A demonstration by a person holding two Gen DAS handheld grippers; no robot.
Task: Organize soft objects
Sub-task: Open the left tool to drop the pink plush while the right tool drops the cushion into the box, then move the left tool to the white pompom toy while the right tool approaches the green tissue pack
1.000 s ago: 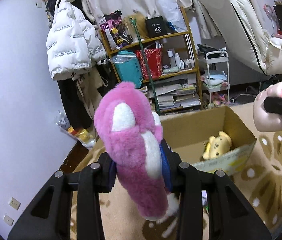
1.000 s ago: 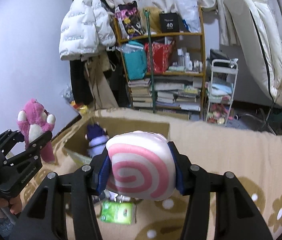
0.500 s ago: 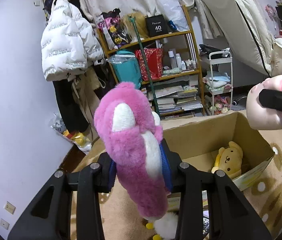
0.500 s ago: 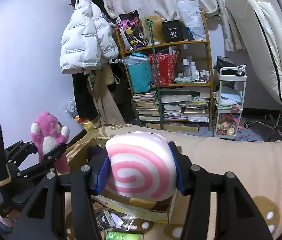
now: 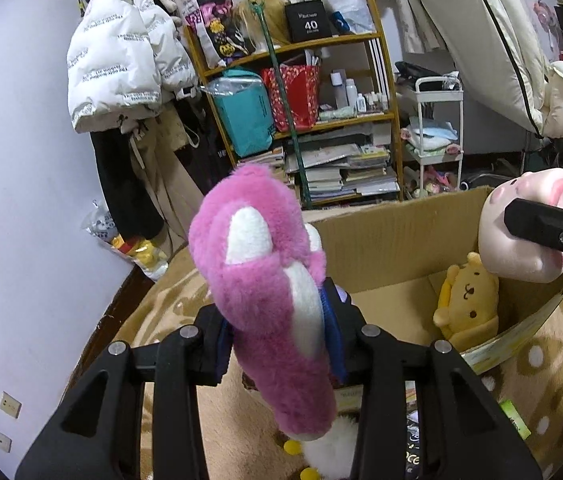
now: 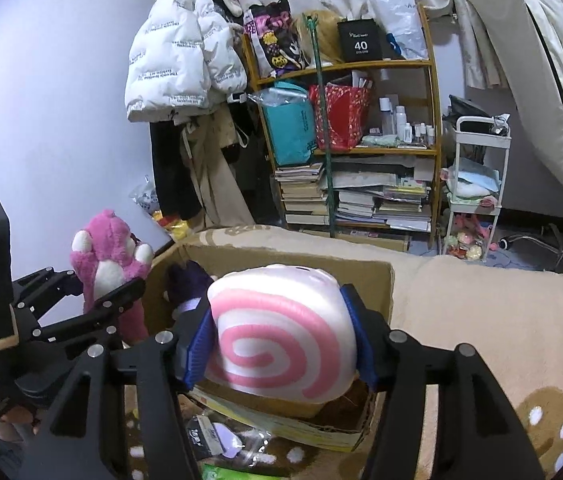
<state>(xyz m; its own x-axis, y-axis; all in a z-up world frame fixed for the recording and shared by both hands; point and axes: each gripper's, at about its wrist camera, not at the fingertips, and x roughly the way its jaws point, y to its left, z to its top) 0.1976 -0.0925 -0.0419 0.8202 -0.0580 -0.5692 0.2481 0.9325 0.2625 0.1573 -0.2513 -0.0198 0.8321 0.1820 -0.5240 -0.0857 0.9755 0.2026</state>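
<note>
bear point(image 5: 265, 292) between left tongs point(image 5: 281, 332) | swirl cushion point(image 6: 281, 336) between right tongs point(image 6: 281, 340), seemingly over box point(image 6: 281, 256)

Fluffy pink bear point(image 5: 265, 280), matt cardboard box point(image 5: 393, 240)

A beige blanket point(image 6: 501, 320) with brown flower shapes and white dots covers the surface that carries everything. An open cardboard box point(image 5: 393, 240) sits directly on it, its far wall standing upright. On the box floor at the right, a yellow plush dog point(image 5: 467, 300) sits against the wall; at the left inside, a dark purple plush point(image 6: 187, 282) shows. Just in front of the box's near wall, on the blanket, lie crinkled plastic packets point(image 6: 217, 440) and a green packet point(image 6: 233, 472), close together.
</note>
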